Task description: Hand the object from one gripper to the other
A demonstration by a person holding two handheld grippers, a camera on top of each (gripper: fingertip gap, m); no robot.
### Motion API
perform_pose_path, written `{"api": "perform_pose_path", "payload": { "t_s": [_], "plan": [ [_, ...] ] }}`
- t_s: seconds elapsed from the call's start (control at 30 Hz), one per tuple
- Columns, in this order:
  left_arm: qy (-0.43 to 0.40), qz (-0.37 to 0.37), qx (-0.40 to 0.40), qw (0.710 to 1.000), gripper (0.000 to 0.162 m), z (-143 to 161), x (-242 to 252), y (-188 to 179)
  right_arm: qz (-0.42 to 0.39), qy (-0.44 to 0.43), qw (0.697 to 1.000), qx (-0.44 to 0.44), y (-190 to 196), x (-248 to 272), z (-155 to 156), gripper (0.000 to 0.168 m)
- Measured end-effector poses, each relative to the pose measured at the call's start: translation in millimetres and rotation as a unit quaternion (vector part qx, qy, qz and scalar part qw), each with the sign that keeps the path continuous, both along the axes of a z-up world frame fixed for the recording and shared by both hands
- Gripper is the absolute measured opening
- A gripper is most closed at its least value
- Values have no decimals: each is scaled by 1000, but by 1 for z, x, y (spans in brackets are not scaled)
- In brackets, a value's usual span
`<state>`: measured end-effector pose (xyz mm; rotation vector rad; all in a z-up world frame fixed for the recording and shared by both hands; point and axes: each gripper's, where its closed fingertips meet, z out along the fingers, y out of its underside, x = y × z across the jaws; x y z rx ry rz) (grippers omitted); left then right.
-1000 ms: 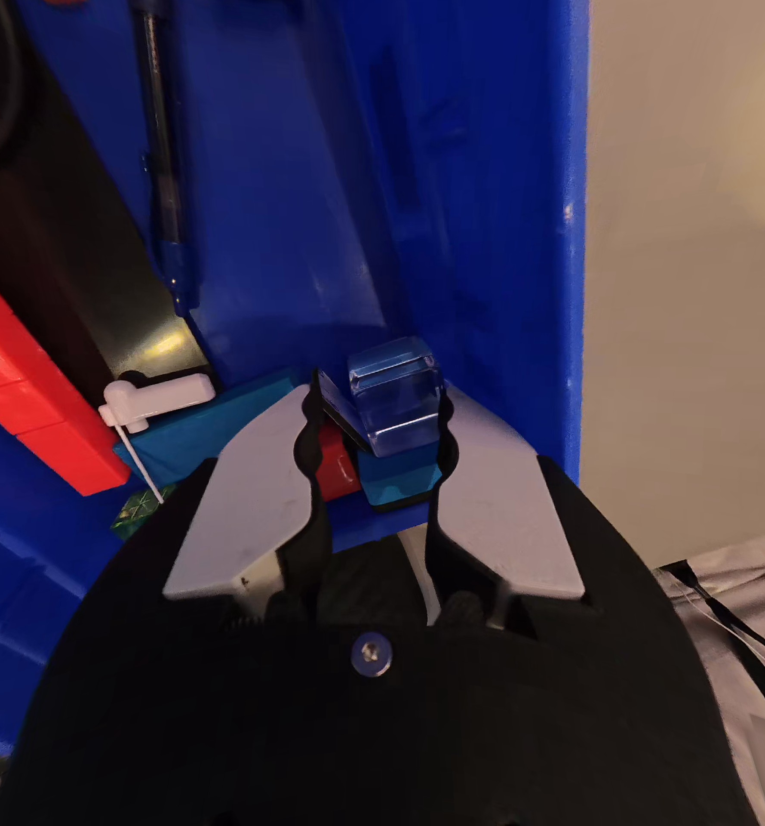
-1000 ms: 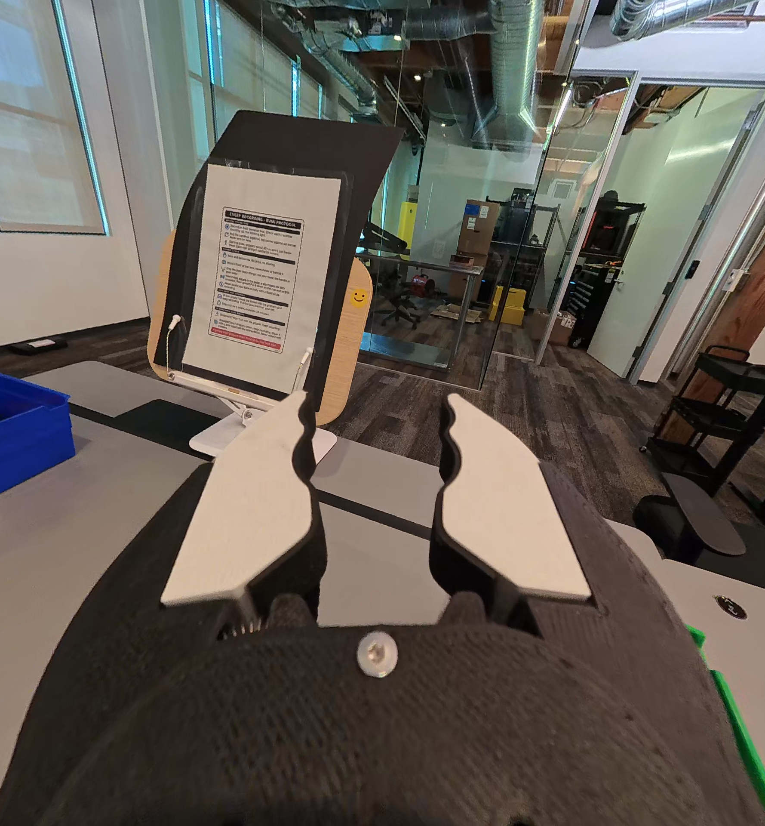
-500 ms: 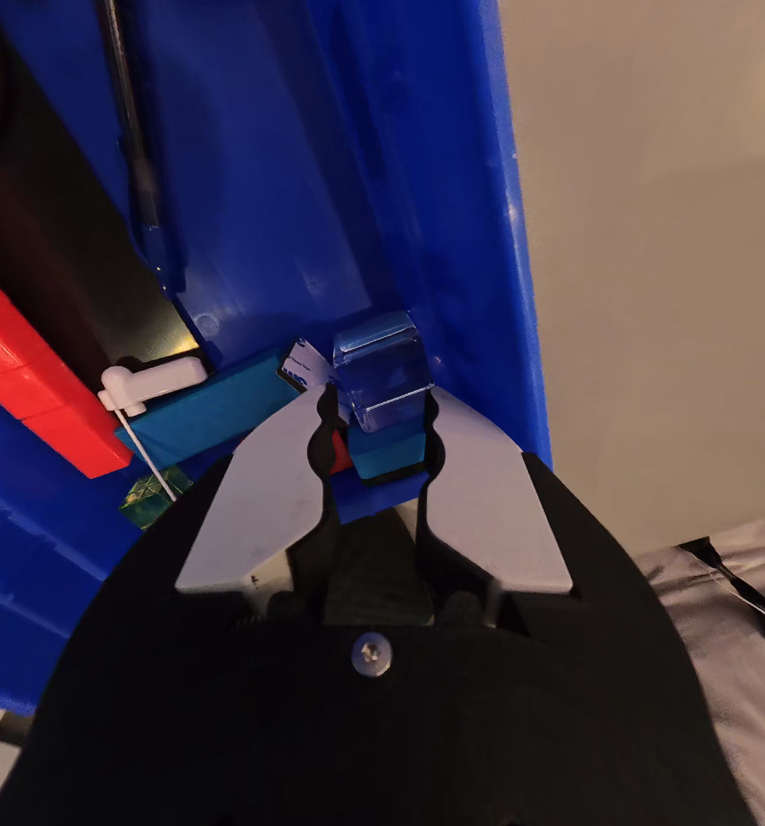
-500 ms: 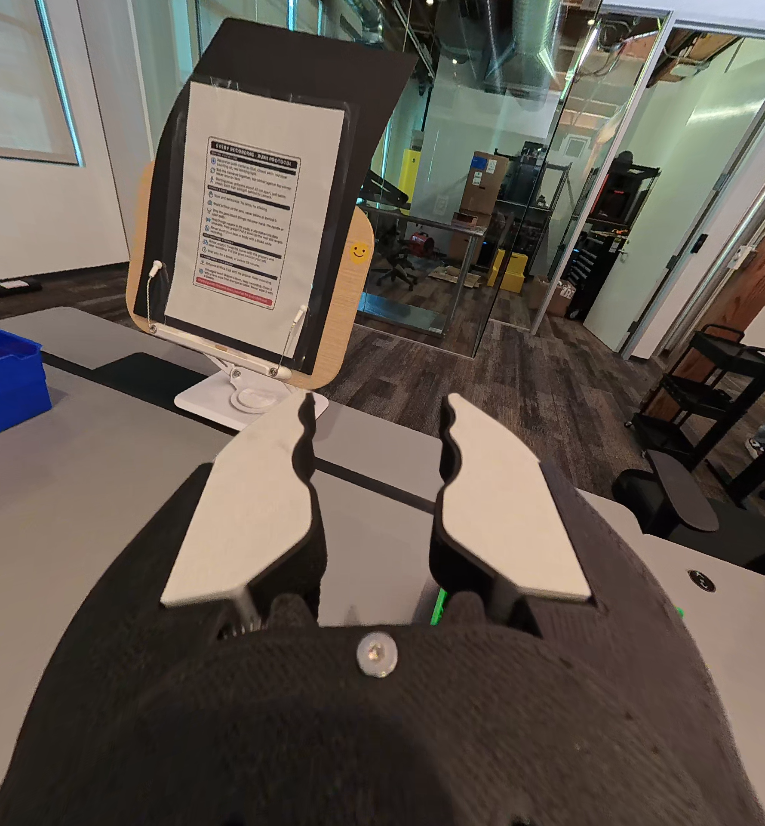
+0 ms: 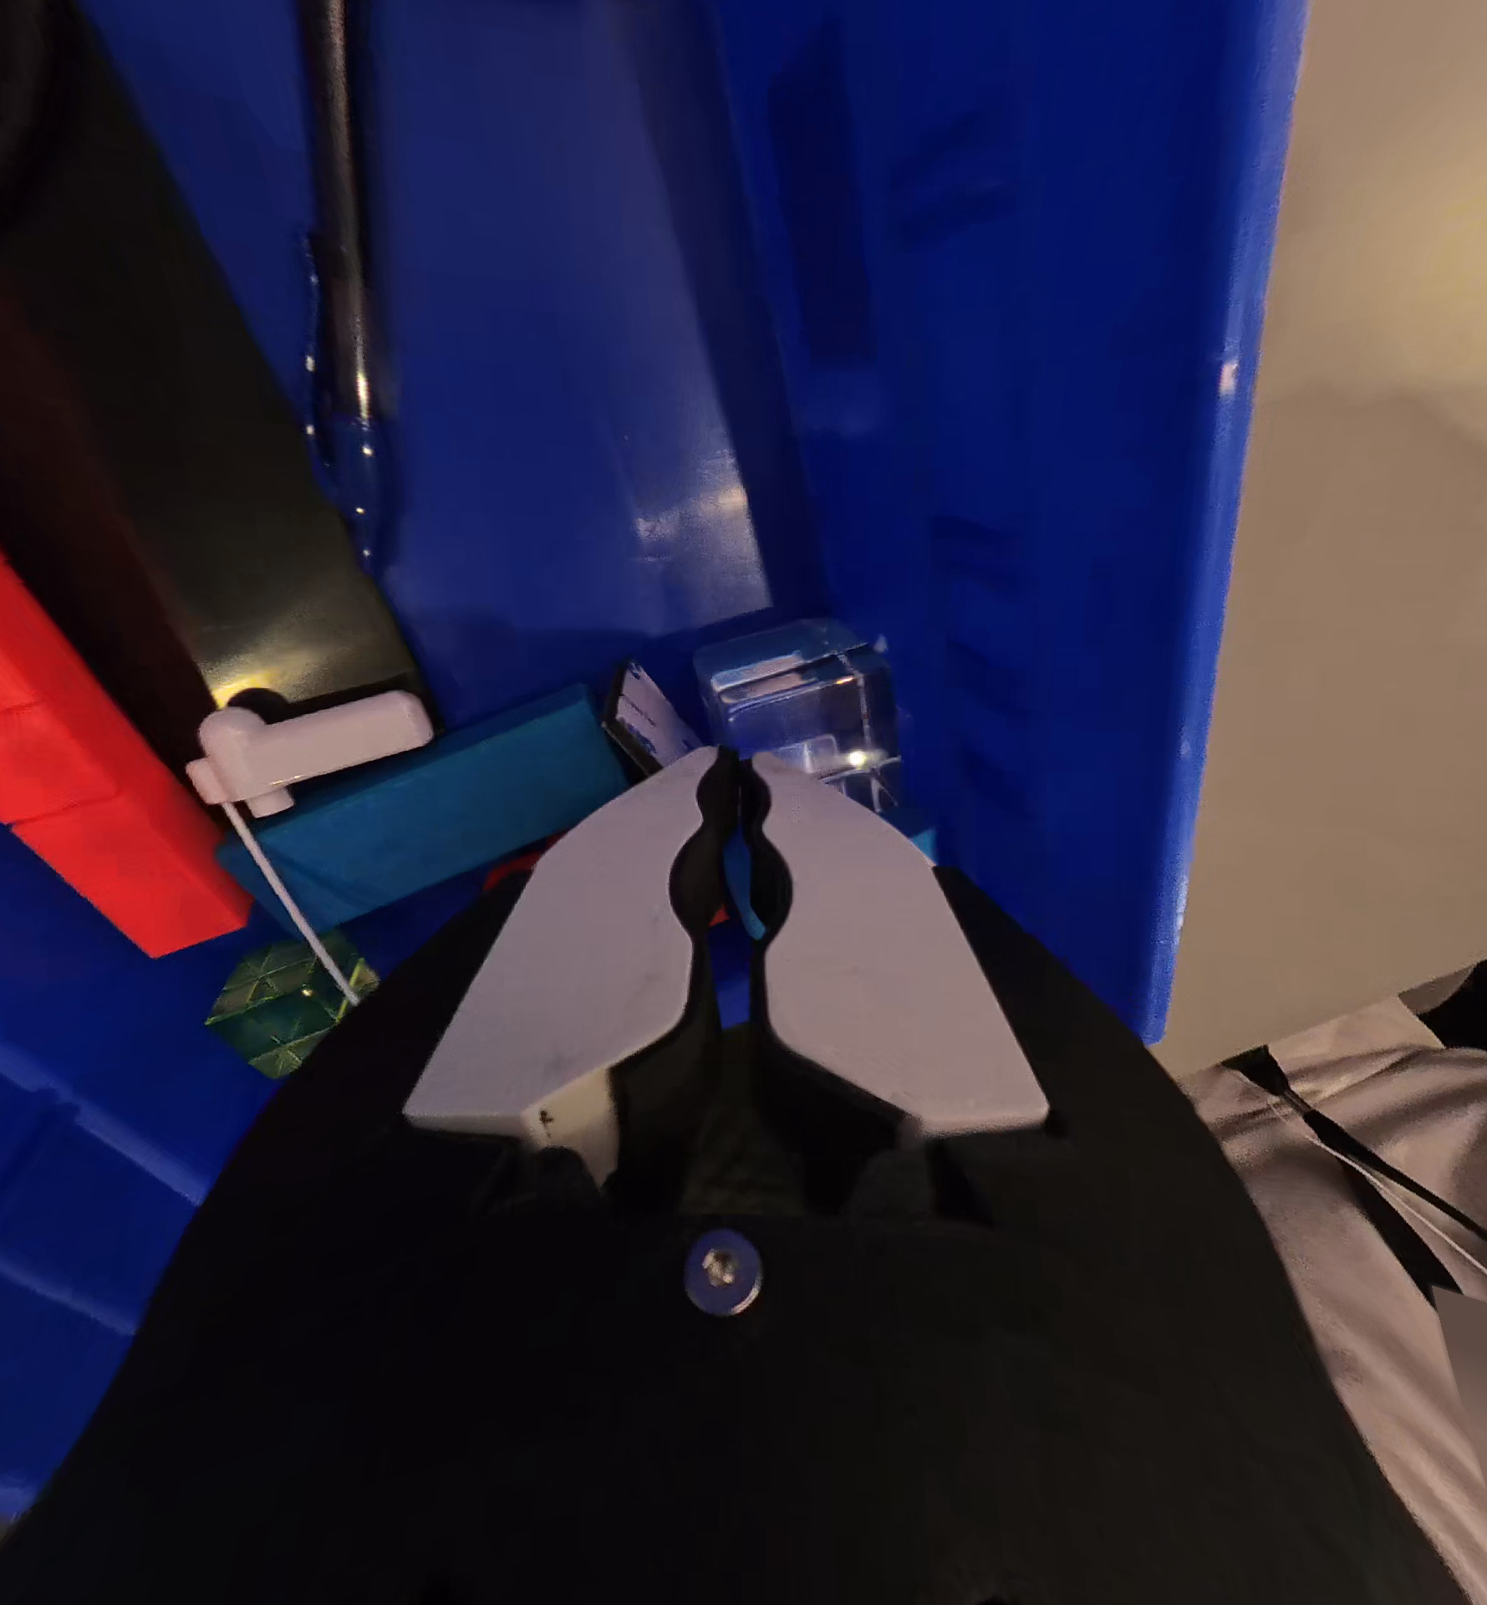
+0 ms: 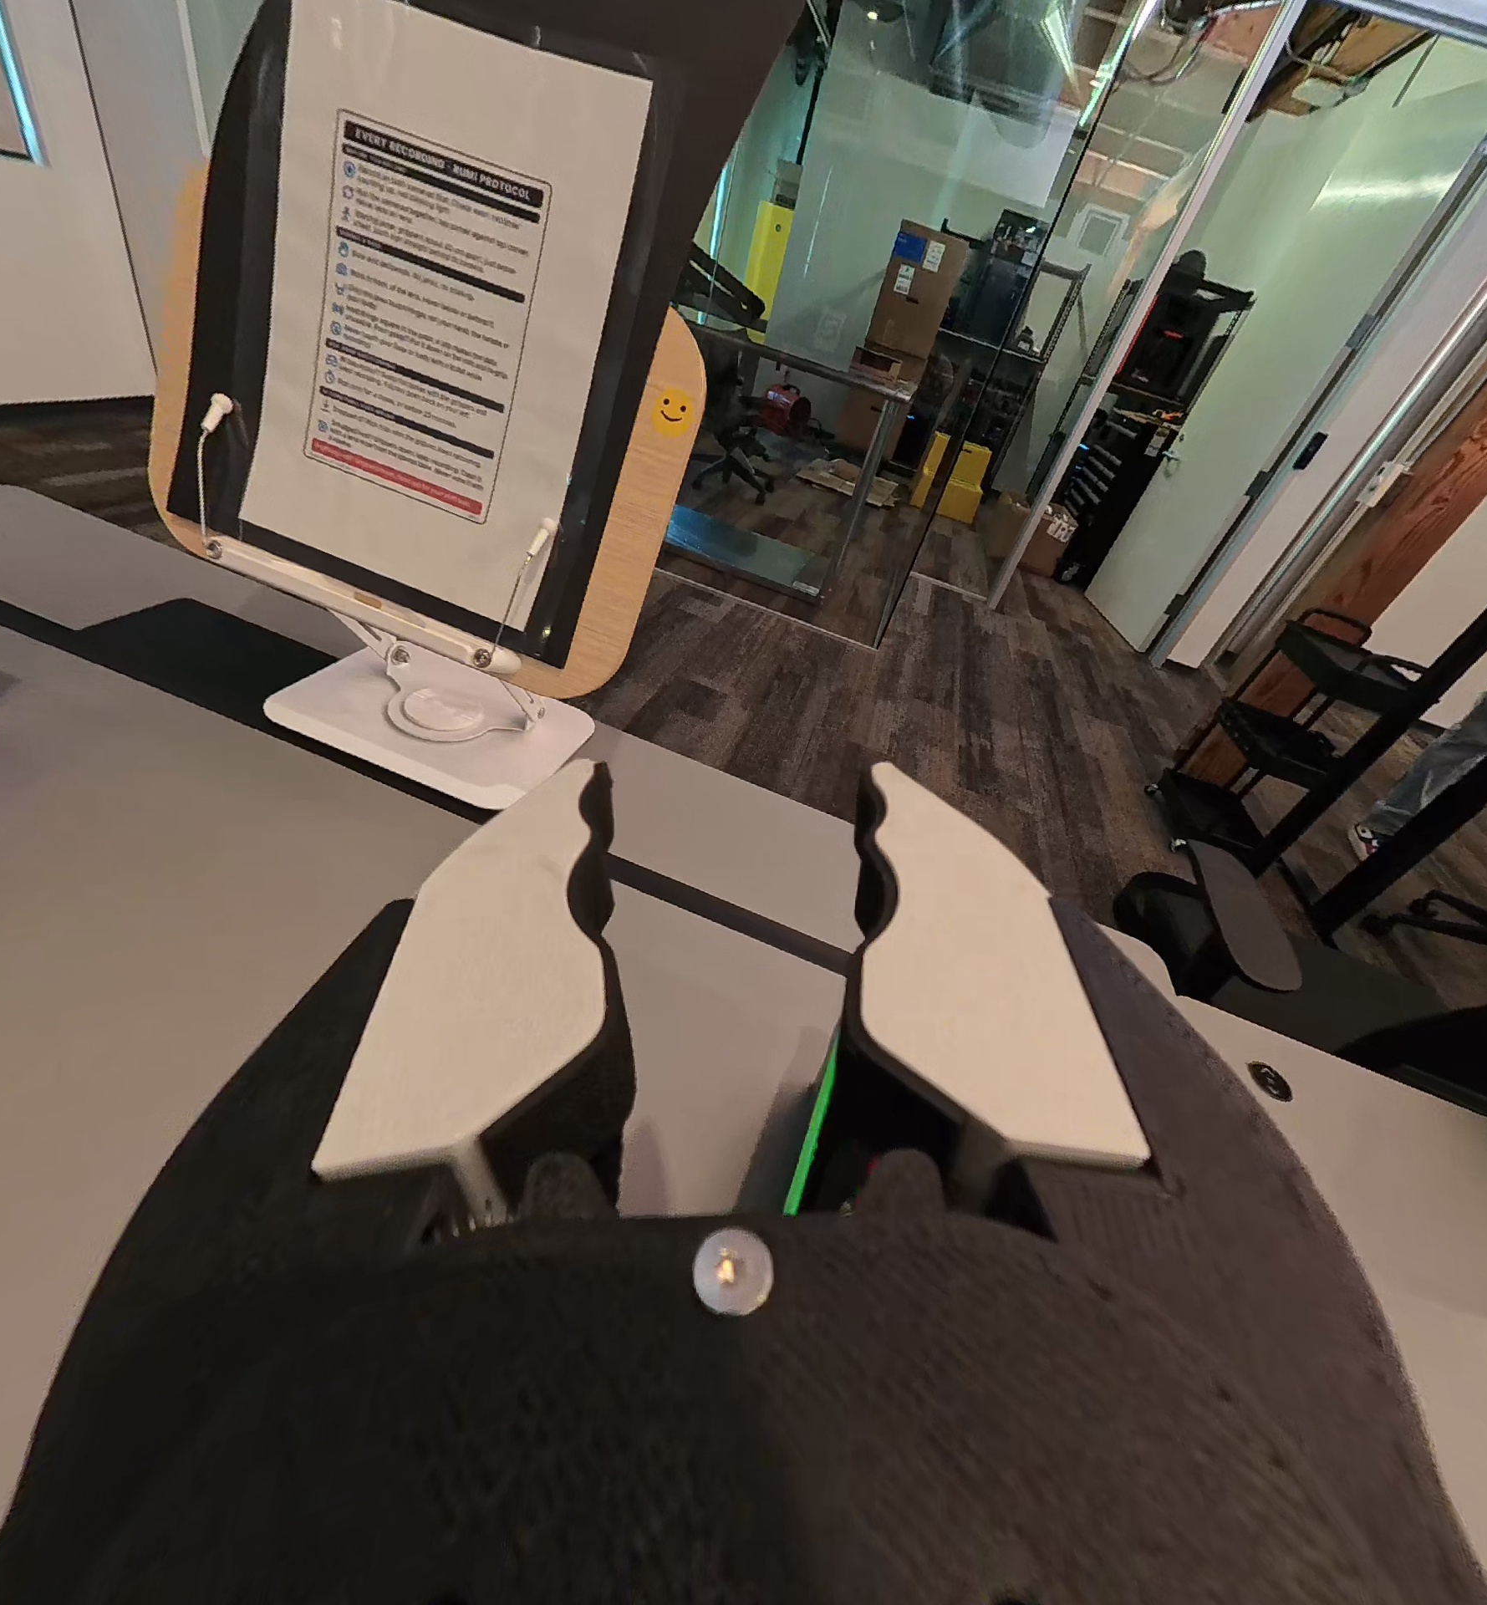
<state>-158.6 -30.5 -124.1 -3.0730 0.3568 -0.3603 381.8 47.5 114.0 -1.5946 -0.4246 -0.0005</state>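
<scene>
1. The bin [image 5: 1026, 347] is bright blue throughout.
2. A red block [image 5: 71, 764] lies at its left, beside a teal block [image 5: 427, 808].
3. The clear cube [image 5: 796, 703] is colourless with a bluish tint.
4. A small green piece [image 5: 284, 1007] carries a criss-cross triangle pattern.
5. The clip [image 5: 305, 747] is white.
6. The left tool [image 5: 735, 764] has pale grey fingers on a black body.
7. The right tool [image 6: 731, 782] has the same grey and black.
8. The desk [image 6: 114, 868] is light grey with a black stripe.
9. The stand [image 6: 635, 556] is light wood with a yellow smiley sticker [image 6: 672, 411]; its base is white.
</scene>
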Motion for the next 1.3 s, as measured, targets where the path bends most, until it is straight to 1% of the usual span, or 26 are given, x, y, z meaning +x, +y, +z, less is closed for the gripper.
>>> {"api": "perform_pose_path", "payload": {
  "t_s": [0.07, 0.13, 0.27, 0.37, 0.47, 0.57, 0.6, 0.67, 0.73, 0.77, 0.83, 0.87, 0.9, 0.93, 0.97, 1.0, 1.03, 1.07, 1.1, 1.13, 1.17, 1.2, 1.23, 1.3],
  "plan": [
    [-9, 4, 0, 1000, 1, 0, -3, -2, -2, -8, 1000, 0, 0, 0, -1, 55],
    [-8, 9, 10, 1000, 17, 1, -8, 0, -3, -13, 1000, 1, 1, -1, -1, 55],
    [17, 71, 19, 997, 31, 4, -25, 4, -5, -20, 1000, 0, 2, -1, -2, 55],
    [24, 69, -2, 997, 33, -5, -26, 2, -5, -25, 1000, 0, 2, -2, -3, 55],
    [41, 64, -21, 997, 27, -14, -26, 4, -4, -29, 1000, -3, 2, -2, -4, 55],
    [24, 45, -29, 998, 7, -19, -16, 8, -2, -36, 999, -4, 2, -3, -5, 55],
    [28, 38, -30, 998, 4, -19, -15, 8, -1, -38, 999, -5, 2, -3, -6, 55],
    [31, 28, -27, 999, 4, -14, -14, 6, -1, -45, 999, -8, 2, -4, -7, 55],
    [40, 37, 7, 998, 4, 3, -18, 8, -3, -52, 999, -5, 2, -5, -6, 55],
    [44, 46, 40, 997, 4, 16, -20, 12, -2, -55, 998, 1, 2, -7, -5, 55],
    [18, 52, 142, 988, 4, 53, -14, 27, 6, -62, 998, 20, 0, -16, 0, 54],
    [-13, 44, 208, 977, 4, 78, -3, 37, 16, -65, 997, 35, -2, -24, 5, 55],
    [-58, 30, 279, 958, 3, 107, 13, 46, 31, -69, 996, 56, -6, -35, 10, 55],
    [-112, 6, 349, 930, 3, 139, 34, 51, 51, -73, 993, 80, -11, -49, 15, 55],
    [-170, -25, 420, 891, 3, 174, 58, 52, 78, -75, 989, 105, -17, -67, 20, 55],
    [-235, -56, 485, 840, 3, 209, 83, 47, 117, -70, 983, 127, -26, -89, 23, 55],
    [-300, -88, 529, 789, 3, 239, 108, 37, 167, -55, 974, 142, -37, -114, 25, 55],
    [-356, -109, 556, 744, 3, 261, 129, 26, 222, -32, 963, 146, -50, -141, 24, 55],
    [-404, -122, 567, 707, 3, 277, 148, 15, 281, -3, 950, 138, -64, -167, 22, 55],
    [-454, -150, 561, 675, 3, 286, 170, 2, 345, 29, 930, 120, -79, -192, 19, 55],
    [-495, -179, 544, 654, 3, 290, 191, -11, 405, 64, 907, 94, -95, -214, 15, 55],
    [-519, -195, 524, 647, 3, 289, 209, -18, 449, 102, 885, 63, -106, -230, 11, 55],
    [-534, -209, 500, 649, 3, 284, 225, -23, 481, 139, 865, 34, -113, -241, 8, 55],
    [-548, -228, 467, 656, 3, 274, 249, -29, 518, 210, 829, -8, -118, -250, 7, 54]
  ]
}}
